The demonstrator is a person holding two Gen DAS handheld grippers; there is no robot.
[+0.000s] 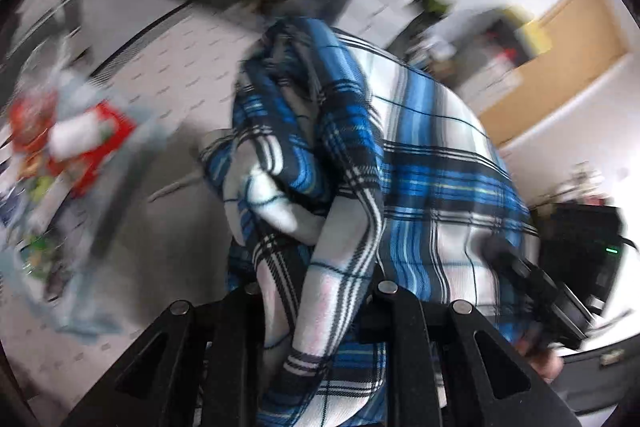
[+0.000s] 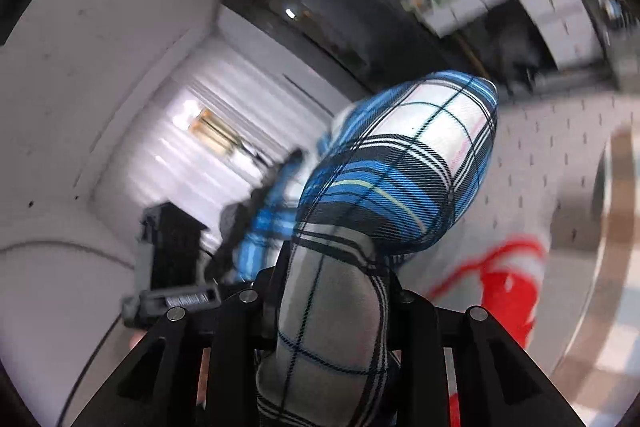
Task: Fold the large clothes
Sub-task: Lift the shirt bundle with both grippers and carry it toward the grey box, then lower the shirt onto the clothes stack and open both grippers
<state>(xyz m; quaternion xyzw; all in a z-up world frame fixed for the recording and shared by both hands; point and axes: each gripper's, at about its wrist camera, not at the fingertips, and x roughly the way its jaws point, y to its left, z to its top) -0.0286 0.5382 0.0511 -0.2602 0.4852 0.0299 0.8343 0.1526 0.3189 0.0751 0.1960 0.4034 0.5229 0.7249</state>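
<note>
We pinch the blue plaid garment (image 1: 420, 155) in 2 places: our left gripper (image 1: 316, 291) clamps a bunched fold, our right gripper (image 2: 328, 291) another, above the perforated white bench (image 1: 160, 67).

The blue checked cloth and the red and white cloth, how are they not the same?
The blue plaid garment is held up in the air, pinched in both the left gripper and the right gripper; the red and white cloth lies untouched on the table. The plaid garment shows sharp, with blue, black and white checks; the red cloth is blurred. Both are soft fabric.
</note>
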